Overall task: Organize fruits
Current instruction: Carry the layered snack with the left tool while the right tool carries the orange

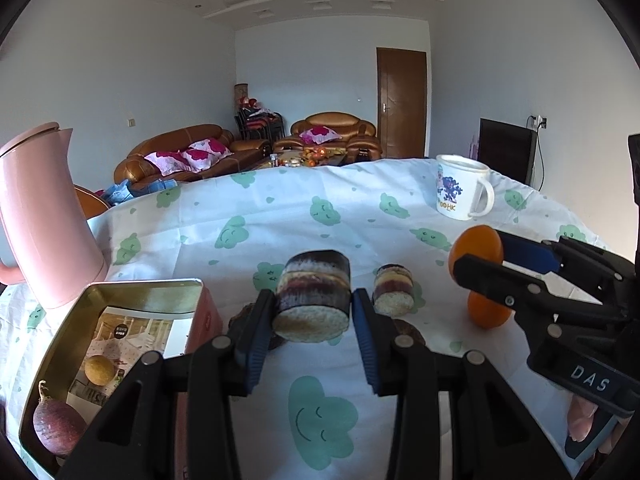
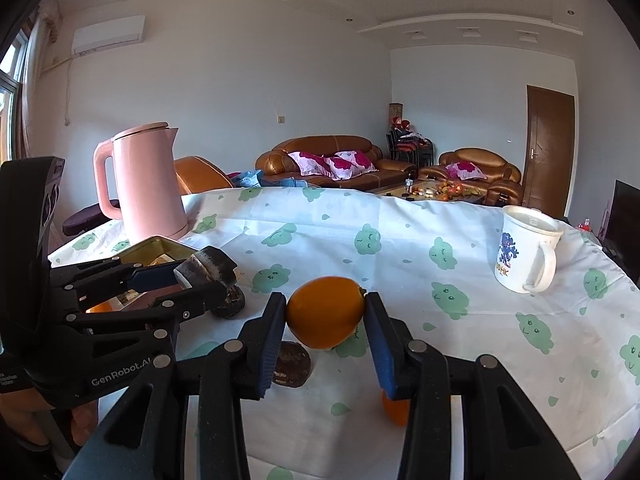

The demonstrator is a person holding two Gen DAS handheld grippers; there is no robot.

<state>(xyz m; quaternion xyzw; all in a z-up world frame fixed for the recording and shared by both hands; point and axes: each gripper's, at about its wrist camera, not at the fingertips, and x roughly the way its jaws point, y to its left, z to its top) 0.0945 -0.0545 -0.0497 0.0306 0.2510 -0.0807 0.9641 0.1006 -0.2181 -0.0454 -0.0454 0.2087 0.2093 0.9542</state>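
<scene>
table (image 1: 280, 216): covered by a cloud-print cloth; fruit lies loose around its near middle, so sorting looks unfinished.
tin (image 1: 52, 344): open, at 8 o'clock in the left wrist view; it holds a purple fruit (image 1: 58, 426) and a yellow fruit (image 1: 99, 370), which I judge the done part.
left gripper (image 1: 312, 312): clenched on a dark cut roll (image 1: 314, 296), lifted clear of the cloth, just right of the tin.
right gripper (image 2: 325, 316): grasping an orange (image 2: 326, 312), raised above the table at center.
second roll (image 1: 394, 290): on the cloth at 1 o'clock from the held one, not yet moved.
second orange (image 1: 488, 310): on the cloth at 3 o'clock, under the right gripper, not yet moved.
brown pieces (image 2: 292, 364): flat on the cloth near 6 o'clock; kind unclear.
progress: roughly partway; two stowed, two in hand, several left.
</scene>
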